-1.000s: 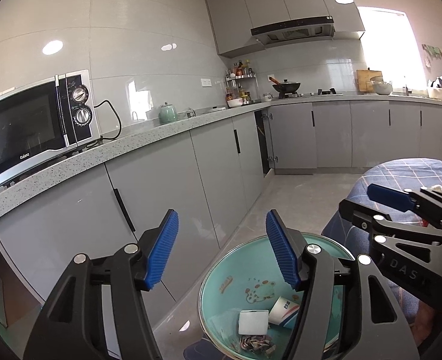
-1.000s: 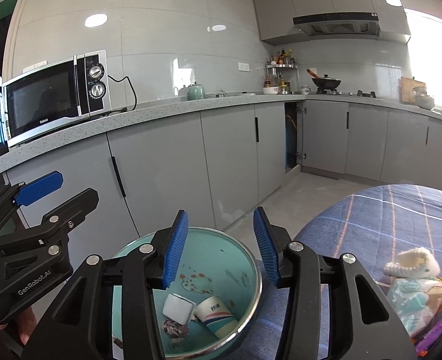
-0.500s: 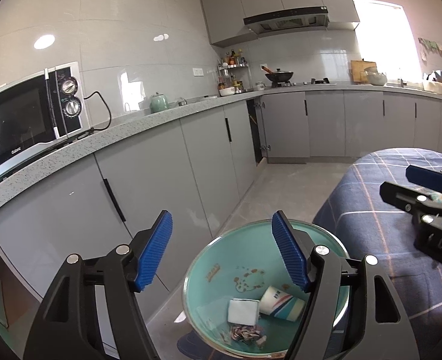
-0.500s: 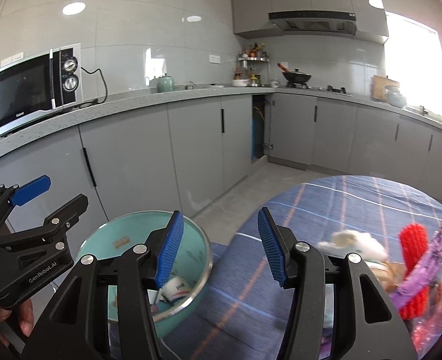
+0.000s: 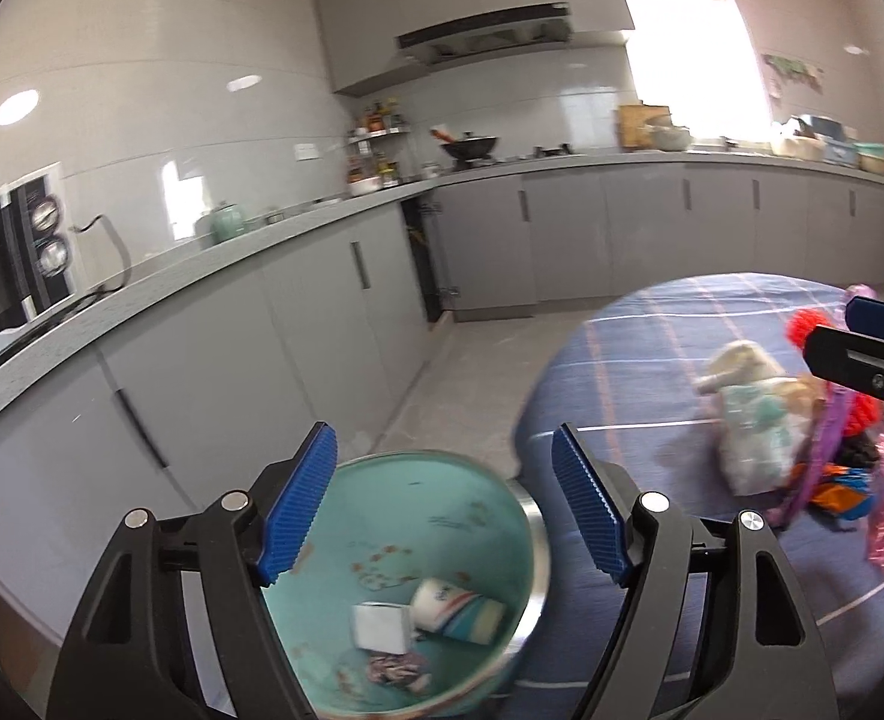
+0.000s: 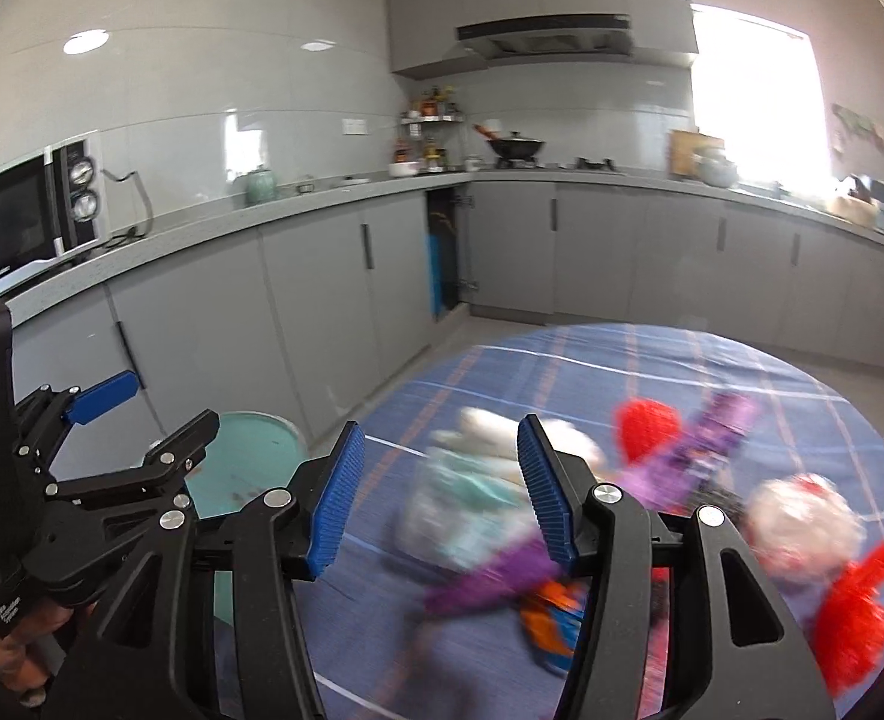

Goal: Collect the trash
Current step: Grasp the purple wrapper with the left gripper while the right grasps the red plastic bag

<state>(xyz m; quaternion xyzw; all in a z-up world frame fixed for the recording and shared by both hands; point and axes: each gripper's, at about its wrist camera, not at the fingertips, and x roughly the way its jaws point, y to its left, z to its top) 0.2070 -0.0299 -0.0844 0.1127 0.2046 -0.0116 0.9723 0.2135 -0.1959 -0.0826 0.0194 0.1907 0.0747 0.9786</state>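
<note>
My left gripper [image 5: 442, 504] hovers over a teal bin [image 5: 478, 498] holding a paper cup [image 5: 460, 609], a white box [image 5: 379, 627] and a crumpled wrapper [image 5: 391, 669]. Its jaws are opening, with nothing between them. To its right, my right gripper [image 6: 442, 492] is open and empty above the table, facing a blurred trash pile. The pile holds a white and green packet [image 6: 460, 510], purple wrapping [image 6: 712, 438], red fluffy pieces [image 6: 646, 429] and an orange wrapper [image 6: 553, 618]. In the left wrist view the packet [image 5: 754, 432] lies on the cloth, and the right gripper [image 5: 838, 330] enters from the right edge.
A round table with a blue plaid cloth [image 6: 772, 360] stands beside the bin [image 6: 244, 468]. Grey cabinets [image 5: 334, 324] and a counter with a microwave [image 6: 22, 222] run along the left and back. Bare floor [image 5: 472, 360] lies between cabinets and table. The left gripper [image 6: 166, 405] shows at the left of the right wrist view.
Both grippers swung right, from over the bin toward the table. The trash pile came into view ahead of the right gripper. The left jaws spread wider.
</note>
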